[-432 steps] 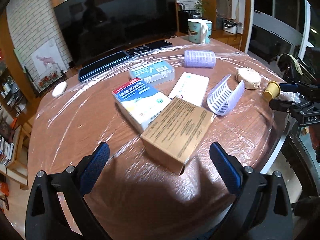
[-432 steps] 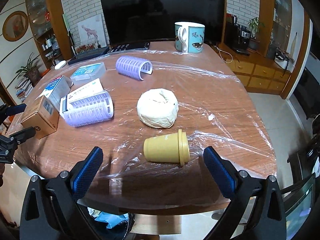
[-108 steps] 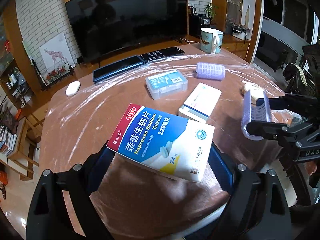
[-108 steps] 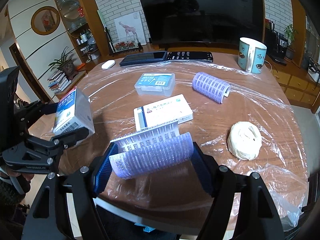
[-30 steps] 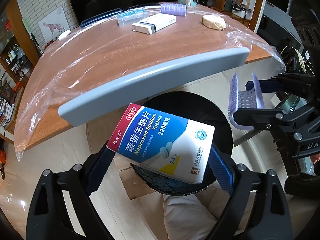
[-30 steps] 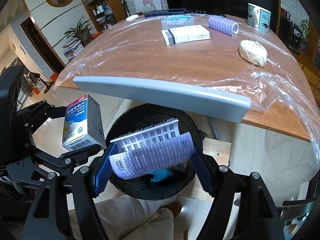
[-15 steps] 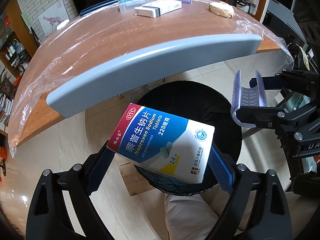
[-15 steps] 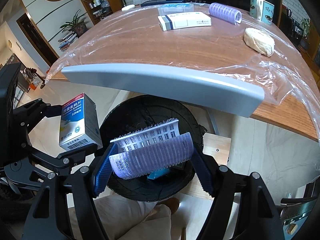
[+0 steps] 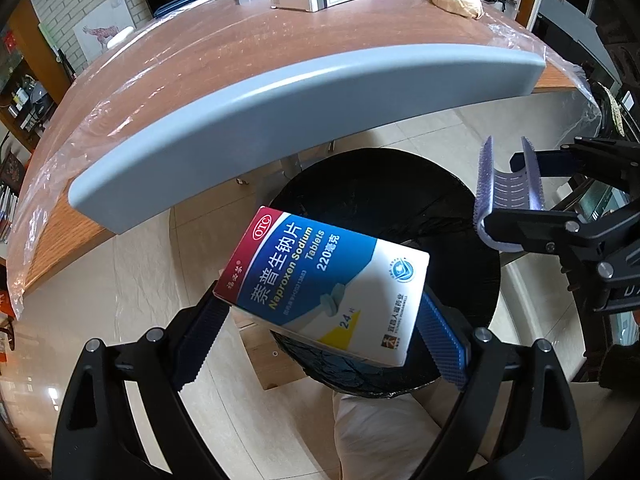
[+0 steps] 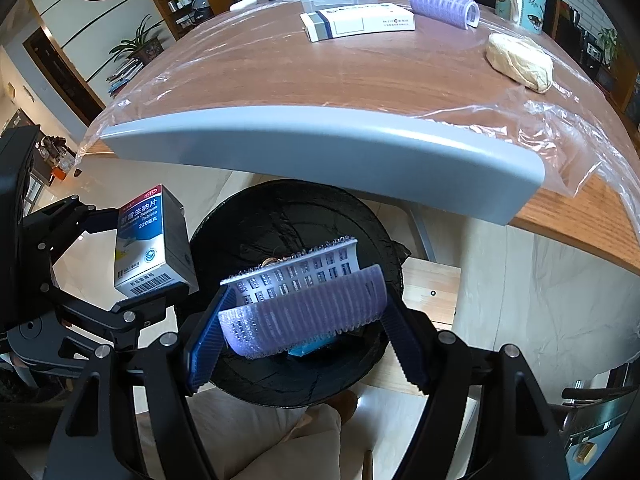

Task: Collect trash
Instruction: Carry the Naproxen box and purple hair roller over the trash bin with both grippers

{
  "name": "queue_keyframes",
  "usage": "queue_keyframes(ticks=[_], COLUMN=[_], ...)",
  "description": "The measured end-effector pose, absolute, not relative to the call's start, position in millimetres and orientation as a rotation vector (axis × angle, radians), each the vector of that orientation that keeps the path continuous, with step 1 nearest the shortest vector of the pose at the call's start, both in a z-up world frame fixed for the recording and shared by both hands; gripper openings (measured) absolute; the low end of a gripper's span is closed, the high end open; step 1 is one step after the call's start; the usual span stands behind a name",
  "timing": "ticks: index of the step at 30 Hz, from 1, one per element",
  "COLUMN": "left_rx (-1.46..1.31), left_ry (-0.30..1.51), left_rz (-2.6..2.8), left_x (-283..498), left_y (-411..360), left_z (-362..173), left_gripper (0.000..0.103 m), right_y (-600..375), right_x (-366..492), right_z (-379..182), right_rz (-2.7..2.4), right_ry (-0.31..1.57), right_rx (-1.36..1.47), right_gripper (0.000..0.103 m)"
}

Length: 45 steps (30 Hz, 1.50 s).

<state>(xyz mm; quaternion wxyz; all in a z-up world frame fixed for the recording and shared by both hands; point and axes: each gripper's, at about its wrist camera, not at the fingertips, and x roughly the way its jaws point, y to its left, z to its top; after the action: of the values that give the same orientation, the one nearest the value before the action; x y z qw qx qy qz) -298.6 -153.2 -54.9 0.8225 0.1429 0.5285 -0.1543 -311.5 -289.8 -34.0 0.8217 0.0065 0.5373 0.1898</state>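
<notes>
Both loads now hang lower over the round black bin (image 9: pixel 384 216): left hand-held gripper (image 9: pixel 320 320) clamps the blue-and-white cardboard tablet box (image 9: pixel 324 284), right hand-held gripper (image 10: pixel 304 320) the purple plastic hair roller (image 10: pixel 308 300). Neither is dropped; a white carton (image 10: pixel 356 22), second roller (image 10: pixel 444 6) and beige lump (image 10: pixel 520 62) remain on the counter (image 10: pixel 280 76) ahead.

Pill box (image 9: pixel 328 284), purple roller (image 10: pixel 312 304) above black bin (image 10: pixel 288 216)

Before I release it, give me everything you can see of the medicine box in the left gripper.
The white, blue and red cardboard medicine box is a closed rectangular carton printed "OTC", "Naproxen Sodium Tablets", "220" and "24", with a barcode on one end. It looks intact and undented. The left gripper has its blue-padded jaws shut on two opposite sides. The carton is tilted, held in the air over the near rim of the black-lined round trash bin, touching nothing else.
</notes>
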Motion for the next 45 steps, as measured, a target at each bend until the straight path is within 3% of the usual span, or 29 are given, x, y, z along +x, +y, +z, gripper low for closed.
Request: queue_keyframes(ticks=[45], left_rx=[0.35], left_ry=[1.148], left_rz=[-0.328], left_x=[-292], left_y=[-168], left_z=[-63], left_gripper=[0.092], right_y=[-280], right_x=[-301], right_z=[-55], right_rz=[0.387], right_ry=[1.174], right_rx=[-0.003], right_gripper=[0.072])
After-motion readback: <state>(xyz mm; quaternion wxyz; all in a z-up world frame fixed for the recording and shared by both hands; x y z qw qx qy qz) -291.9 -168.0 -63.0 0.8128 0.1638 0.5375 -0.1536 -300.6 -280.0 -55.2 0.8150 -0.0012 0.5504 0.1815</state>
